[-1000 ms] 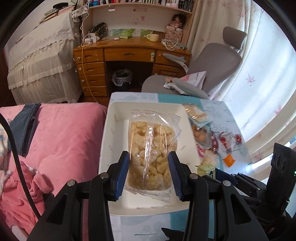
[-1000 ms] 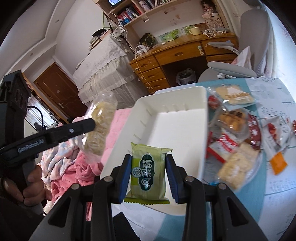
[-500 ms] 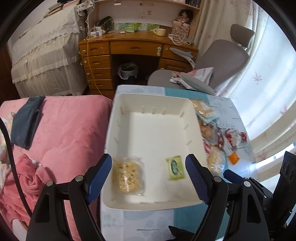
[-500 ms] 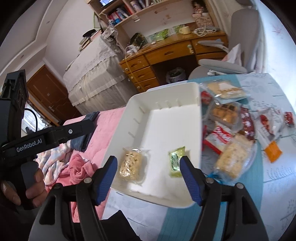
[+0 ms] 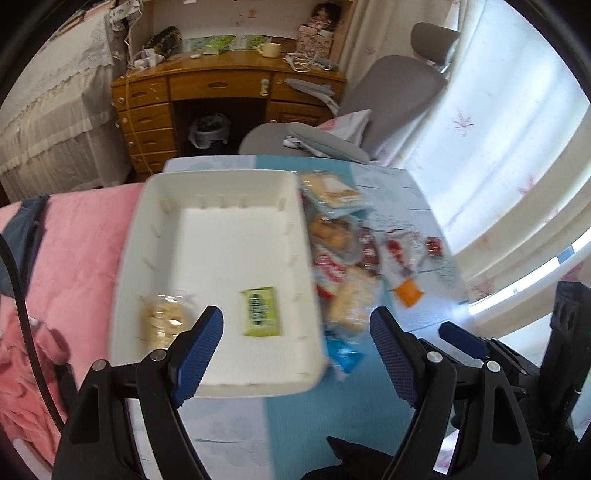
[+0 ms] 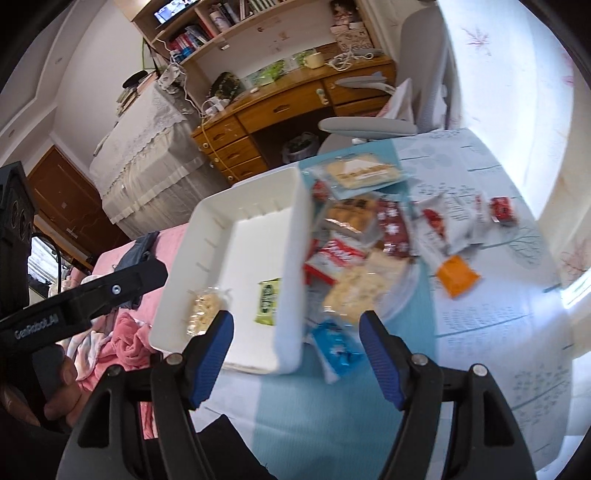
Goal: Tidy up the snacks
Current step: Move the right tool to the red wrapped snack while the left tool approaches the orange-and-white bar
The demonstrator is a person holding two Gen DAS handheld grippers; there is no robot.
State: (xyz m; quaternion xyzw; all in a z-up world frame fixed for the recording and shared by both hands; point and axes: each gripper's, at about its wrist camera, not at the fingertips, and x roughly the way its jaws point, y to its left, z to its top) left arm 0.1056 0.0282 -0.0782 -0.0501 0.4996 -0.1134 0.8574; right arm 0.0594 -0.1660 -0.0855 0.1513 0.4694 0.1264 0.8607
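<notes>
Left wrist view: the left gripper (image 5: 295, 332) has its fingers apart and empty, like the right gripper (image 6: 295, 336). In the white tray (image 5: 221, 380), lower left, lie a puff bag (image 5: 162, 321) and a green packet (image 5: 260, 312). Next step, I think: reaching for the snack pile (image 5: 343, 266), center right on the surface.

home bedroom: pink bedding (image 5: 74, 236) near left, wooden desk (image 5: 221, 85) far, bookshelf (image 6: 221, 22) above, grey office chair (image 5: 388, 92), curtained window (image 5: 498, 129) right.
</notes>
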